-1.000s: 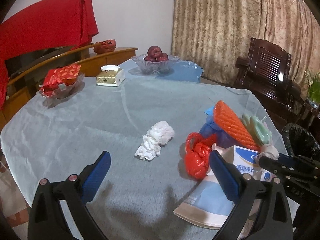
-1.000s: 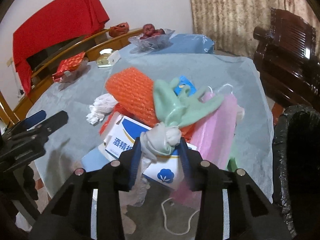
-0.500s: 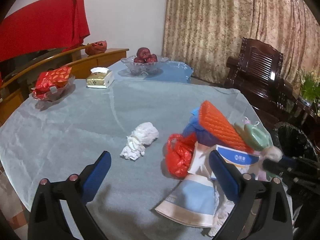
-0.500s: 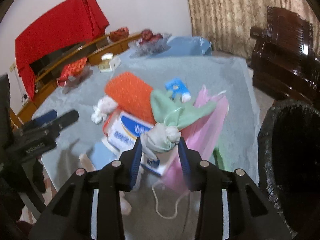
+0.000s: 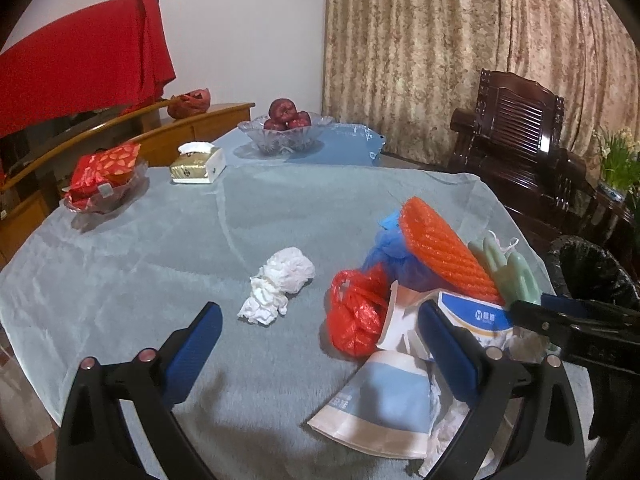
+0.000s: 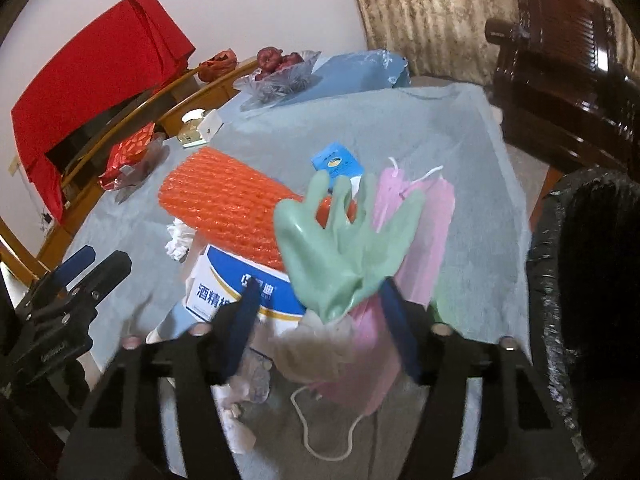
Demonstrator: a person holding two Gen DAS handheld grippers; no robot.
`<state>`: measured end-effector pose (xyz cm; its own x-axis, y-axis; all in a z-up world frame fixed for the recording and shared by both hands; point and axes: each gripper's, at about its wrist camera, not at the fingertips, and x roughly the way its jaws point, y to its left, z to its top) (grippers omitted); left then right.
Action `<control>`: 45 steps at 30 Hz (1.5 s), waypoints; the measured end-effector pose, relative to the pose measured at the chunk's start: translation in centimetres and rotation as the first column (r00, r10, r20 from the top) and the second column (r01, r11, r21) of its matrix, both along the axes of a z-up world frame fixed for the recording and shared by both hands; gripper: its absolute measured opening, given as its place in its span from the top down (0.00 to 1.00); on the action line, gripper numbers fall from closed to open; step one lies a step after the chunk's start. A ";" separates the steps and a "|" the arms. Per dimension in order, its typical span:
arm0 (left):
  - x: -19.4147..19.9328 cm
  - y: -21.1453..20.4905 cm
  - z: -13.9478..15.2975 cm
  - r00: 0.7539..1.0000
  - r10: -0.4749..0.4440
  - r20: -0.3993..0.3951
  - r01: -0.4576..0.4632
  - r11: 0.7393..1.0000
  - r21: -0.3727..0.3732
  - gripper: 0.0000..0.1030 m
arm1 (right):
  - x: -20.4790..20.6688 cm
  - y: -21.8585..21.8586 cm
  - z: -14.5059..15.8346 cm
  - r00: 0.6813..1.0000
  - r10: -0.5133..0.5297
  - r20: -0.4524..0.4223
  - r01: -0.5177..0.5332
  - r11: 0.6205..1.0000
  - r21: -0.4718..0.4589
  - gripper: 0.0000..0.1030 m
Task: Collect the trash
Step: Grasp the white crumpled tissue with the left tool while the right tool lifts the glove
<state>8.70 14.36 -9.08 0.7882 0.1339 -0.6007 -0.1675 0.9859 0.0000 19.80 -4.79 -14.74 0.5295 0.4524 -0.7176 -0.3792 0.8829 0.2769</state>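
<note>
Round table under a pale grey-green cloth [image 5: 160, 280], trash heaped at its right edge beside a black-lined bin [image 6: 592, 280]

Right gripper [image 6: 320, 320] low over the heap, blue pads spreading apart, jaws opening; mint-green rubber glove [image 6: 344, 252] between them, its whitish cuff bunched in the gap, pads no longer pressing on it as far as the blur allows. Glove fingers fanned upward, lying over a pink face mask [image 6: 420, 240] with white ear loops. Orange foam net sleeve [image 6: 232, 208] just left of the glove, resting on a white-and-blue carton of alcohol pads [image 6: 240, 292]. Small blue packet [image 6: 336, 162] behind the glove on the cloth

Left gripper [image 5: 316, 340] wide open, nothing between its pads, hovering above bare cloth near the front edge. Crumpled white tissue [image 5: 280, 284] ahead of it, apart from the heap. Red plastic bag [image 5: 356, 312] and a blue bag [image 5: 388, 252] touching the carton; flat blue-and-white pouch [image 5: 380, 404] under the right pad of this gripper

Farther back: glass bowl of red apples [image 5: 286, 130], gold tissue box [image 5: 196, 162], dish of red packets [image 5: 104, 180]
</note>
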 end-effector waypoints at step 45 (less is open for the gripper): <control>-1.6 -10.1 -7.0 0.955 -0.259 -0.147 0.264 0.964 0.015 0.87 | -7.3 -6.7 3.0 0.986 -0.062 0.154 0.068 0.997 -0.039 0.81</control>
